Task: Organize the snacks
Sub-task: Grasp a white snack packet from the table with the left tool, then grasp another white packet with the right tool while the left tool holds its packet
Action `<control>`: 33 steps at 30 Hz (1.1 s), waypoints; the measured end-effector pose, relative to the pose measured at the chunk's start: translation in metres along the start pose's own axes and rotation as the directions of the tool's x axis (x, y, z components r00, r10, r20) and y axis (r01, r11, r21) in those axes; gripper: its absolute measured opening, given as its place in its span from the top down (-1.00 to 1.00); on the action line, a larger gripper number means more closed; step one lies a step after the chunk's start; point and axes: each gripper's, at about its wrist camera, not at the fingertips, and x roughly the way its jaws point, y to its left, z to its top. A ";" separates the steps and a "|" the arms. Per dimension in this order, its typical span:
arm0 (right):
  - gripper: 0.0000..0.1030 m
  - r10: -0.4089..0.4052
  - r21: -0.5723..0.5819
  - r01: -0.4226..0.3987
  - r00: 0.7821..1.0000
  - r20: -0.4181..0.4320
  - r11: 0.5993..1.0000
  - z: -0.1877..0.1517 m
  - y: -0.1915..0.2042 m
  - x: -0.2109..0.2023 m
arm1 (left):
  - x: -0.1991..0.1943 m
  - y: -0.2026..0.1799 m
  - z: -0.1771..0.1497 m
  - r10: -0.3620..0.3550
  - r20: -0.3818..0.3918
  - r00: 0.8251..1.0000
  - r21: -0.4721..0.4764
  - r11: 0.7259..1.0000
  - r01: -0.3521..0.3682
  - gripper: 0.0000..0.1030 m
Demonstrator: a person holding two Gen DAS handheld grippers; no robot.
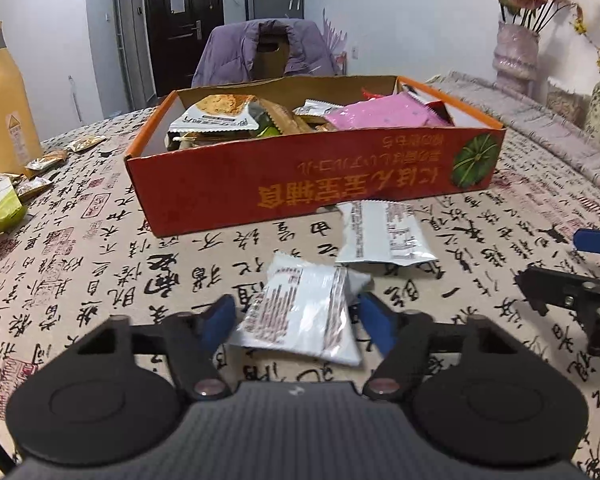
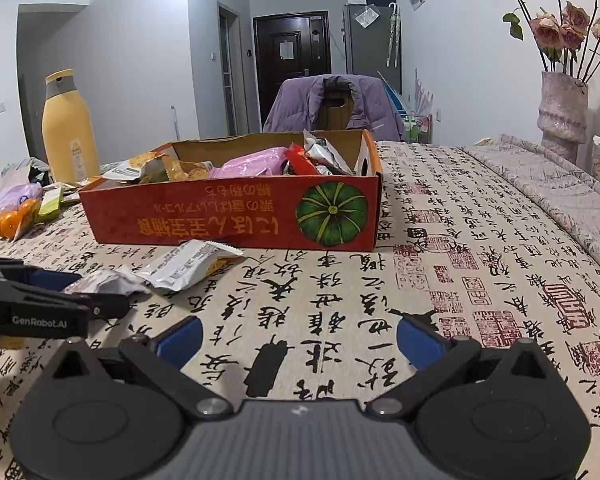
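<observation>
Left hand-held gripper (image 1: 298, 322) sits low over the tabletop (image 1: 100, 280), its blue pads on either side of a white snack packet (image 1: 300, 312) that lies printed side up on the calligraphy-print cloth. The right pad meets the packet's edge. The left pad looks just short of it, though blur there makes contact hard to judge. Jaws stand about half wide.

A second white packet (image 1: 384, 236) lies beyond the first, just in front of the red cardboard box (image 1: 300, 184), its far edge at the box wall. From the right wrist view the two packets appear close together, possibly overlapping at one corner.

The red cardboard box carries a green pumpkin picture and inverted yellow lettering. Inside: a pink packet (image 1: 380, 114), a white-and-brown biscuit packet (image 1: 216, 114) propped against the left end, and several smaller wrappers.

Right hand-held gripper (image 2: 298, 342) hovers above bare cloth, jaws wide, nothing between them, well apart from the box and to the right of the left one.

Left of the box: a yellow bottle (image 2: 66, 132) with a grey collar, loose small sachets (image 1: 40, 168), and oranges (image 2: 12, 220) in a clear bag. A purple jacket (image 2: 336, 106) drapes the chair beyond the table. A pink vase (image 2: 562, 114) of dried roses stands at far right.
</observation>
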 end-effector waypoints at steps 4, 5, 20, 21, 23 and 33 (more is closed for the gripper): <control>-1.00 -0.004 0.001 0.004 1.000 0.002 1.000 0.000 0.000 0.000 | -0.004 -0.005 -0.002 0.010 0.017 1.000 0.012 1.000 -0.010 -0.16; -1.00 -0.006 0.000 0.006 1.000 0.002 1.000 0.000 0.000 0.000 | -0.005 -0.005 -0.003 0.013 0.022 1.000 0.012 1.000 -0.013 -0.15; -1.00 -0.034 -0.013 0.034 0.999 -0.003 0.999 -0.001 0.003 0.000 | -0.039 0.016 0.000 0.106 0.185 0.977 -0.075 0.993 -0.094 -0.15; -1.00 -0.046 -0.020 0.046 0.999 -0.008 0.999 0.000 0.005 0.001 | -0.039 0.019 0.001 0.112 0.188 0.976 -0.082 0.992 -0.098 -0.15; -1.00 -0.085 -0.019 0.084 0.996 -0.013 0.996 0.002 0.010 0.002 | -0.038 0.024 0.004 0.127 0.197 0.972 -0.104 0.989 -0.109 -0.15; -1.00 -0.005 -0.043 0.004 1.000 -0.010 0.999 0.043 0.063 0.025 | -0.032 0.050 0.000 0.136 0.203 0.970 -0.207 0.974 -0.093 -0.15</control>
